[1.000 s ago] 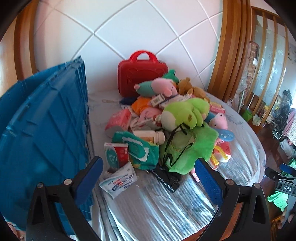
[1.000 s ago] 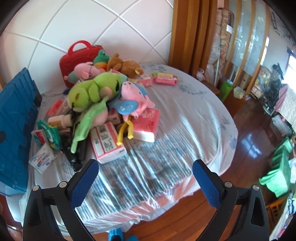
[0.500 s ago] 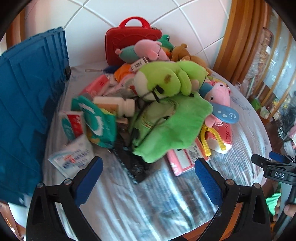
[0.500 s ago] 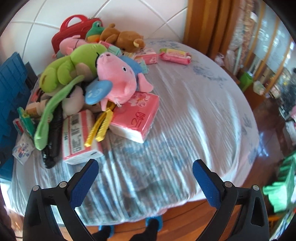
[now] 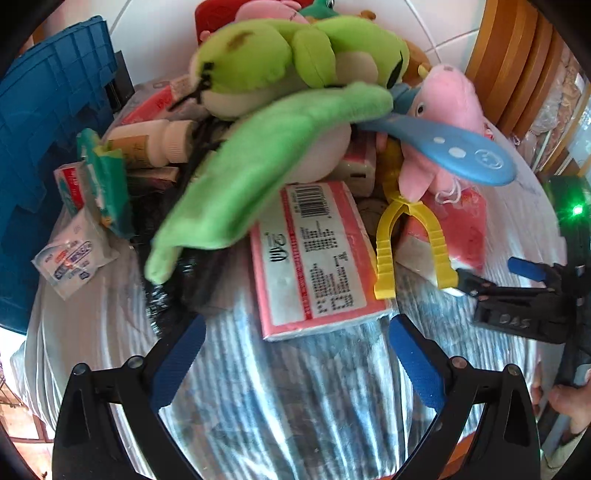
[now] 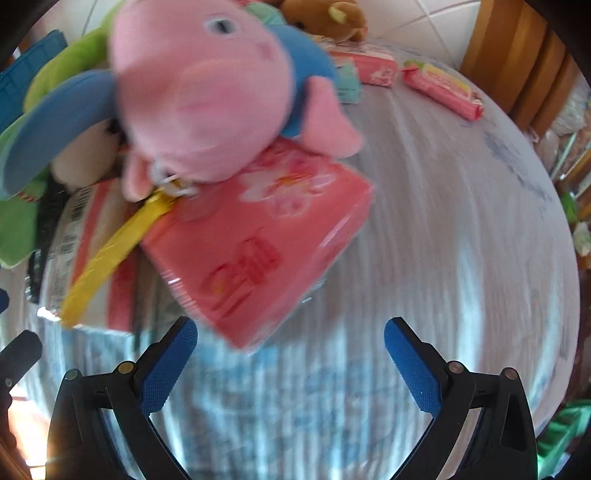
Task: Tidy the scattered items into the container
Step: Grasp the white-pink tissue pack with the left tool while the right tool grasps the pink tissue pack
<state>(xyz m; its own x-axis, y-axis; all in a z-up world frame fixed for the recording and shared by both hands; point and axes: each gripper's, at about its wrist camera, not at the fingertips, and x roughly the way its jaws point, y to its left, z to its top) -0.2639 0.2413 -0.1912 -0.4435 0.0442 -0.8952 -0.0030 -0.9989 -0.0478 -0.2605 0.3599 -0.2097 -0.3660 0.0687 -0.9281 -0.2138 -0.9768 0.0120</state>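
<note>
A heap of items lies on the cloth-covered round table. In the left wrist view my left gripper (image 5: 295, 332) is open just short of a pink-and-white tissue pack (image 5: 314, 258). Above the pack sprawl a green plush frog (image 5: 280, 74) and a pink pig plush (image 5: 443, 122), with yellow tongs (image 5: 410, 243) beside them. The blue crate (image 5: 44, 147) stands at the left. In the right wrist view my right gripper (image 6: 290, 334) is open, its fingers either side of the near corner of a pink tissue pack (image 6: 266, 236) under the pig plush (image 6: 207, 92).
A white bottle (image 5: 155, 144), green wipes pack (image 5: 107, 181) and a white sachet (image 5: 74, 254) lie near the crate. More pink packs (image 6: 443, 88) and a brown bear (image 6: 325, 14) sit at the far side. Bare tablecloth (image 6: 461, 240) stretches right. A hand (image 5: 569, 402) holds the right gripper.
Both grippers have moved in close to the heap. The left one swung right from the crate side towards the barcode tissue pack; the right one came up to the pink pack.
</note>
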